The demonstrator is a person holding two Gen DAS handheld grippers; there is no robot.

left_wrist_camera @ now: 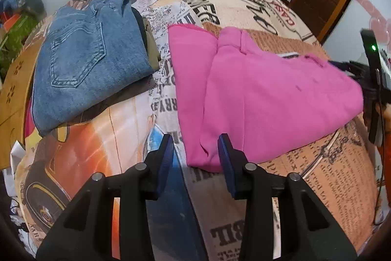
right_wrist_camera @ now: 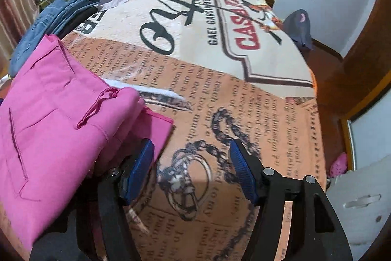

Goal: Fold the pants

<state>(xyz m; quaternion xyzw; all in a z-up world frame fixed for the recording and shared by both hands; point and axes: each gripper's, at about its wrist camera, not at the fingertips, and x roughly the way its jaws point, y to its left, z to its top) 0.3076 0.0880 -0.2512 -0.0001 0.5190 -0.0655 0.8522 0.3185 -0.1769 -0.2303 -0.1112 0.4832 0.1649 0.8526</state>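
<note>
Printed bedspread [right_wrist_camera: 220, 89] | left gripper [left_wrist_camera: 195, 151] fingers apart at pink pants [left_wrist_camera: 256, 94] corner | right gripper [right_wrist_camera: 191, 158] fingers wide, empty

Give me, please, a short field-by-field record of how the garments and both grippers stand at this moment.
surface: printed bedspread
task garment: pink pants, folded into a compact stack on the bedspread
other garment: blue jeans, folded, lying apart from the pink pants on their left in the left wrist view
left gripper: open, fingers straddling the near corner of the pink pants
right gripper: open, beside the pink pants' edge, gripping nothing
fold status: looks essentially finished
</note>
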